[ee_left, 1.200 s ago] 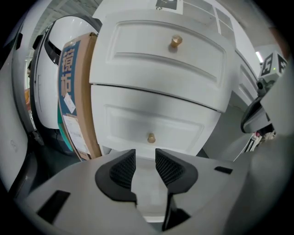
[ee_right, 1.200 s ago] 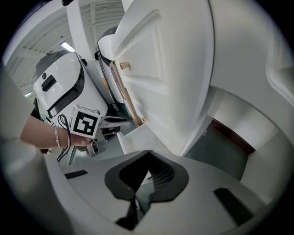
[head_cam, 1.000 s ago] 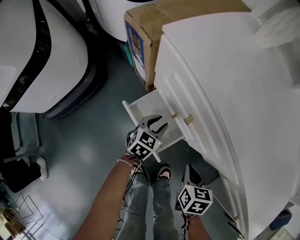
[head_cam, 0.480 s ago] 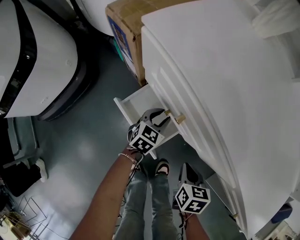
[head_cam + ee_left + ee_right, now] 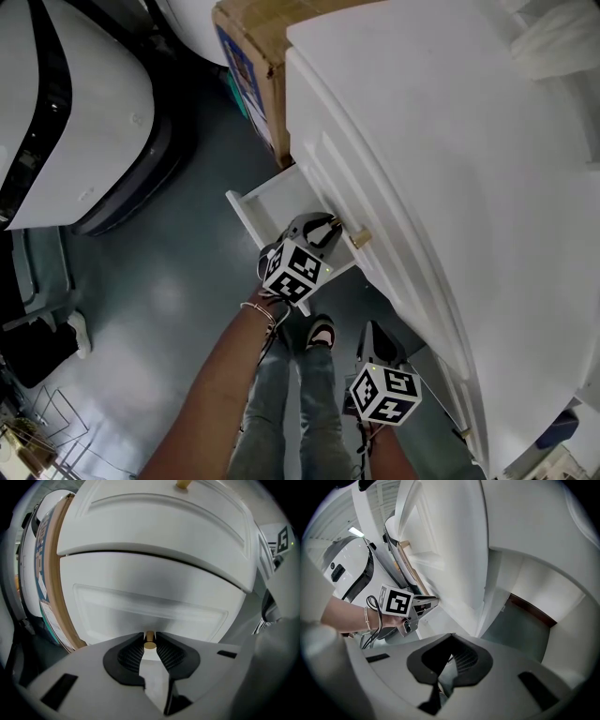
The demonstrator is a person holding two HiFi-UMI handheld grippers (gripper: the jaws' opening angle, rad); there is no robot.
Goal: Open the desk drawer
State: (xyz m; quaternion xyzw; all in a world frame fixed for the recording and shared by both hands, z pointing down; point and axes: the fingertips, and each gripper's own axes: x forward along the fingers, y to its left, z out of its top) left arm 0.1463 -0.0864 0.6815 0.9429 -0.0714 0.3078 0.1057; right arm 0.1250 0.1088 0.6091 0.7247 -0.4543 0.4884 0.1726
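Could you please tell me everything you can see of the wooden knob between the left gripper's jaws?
The wooden knob is a small, pale tan peg with a flat round end, sticking straight out of the white, panelled drawer front. It sits between the tips of the left gripper, whose jaws have just been closing and seem to touch it on both sides. Nothing else touches it.

L gripper [image 5: 323, 228] angles down off the outstretched L forearm [image 5: 225, 375]; jaws have just been closing, now pinch the drawer knob [image 5: 149, 641]. R gripper [image 5: 372, 333] points steeply down, jaws together, empty.
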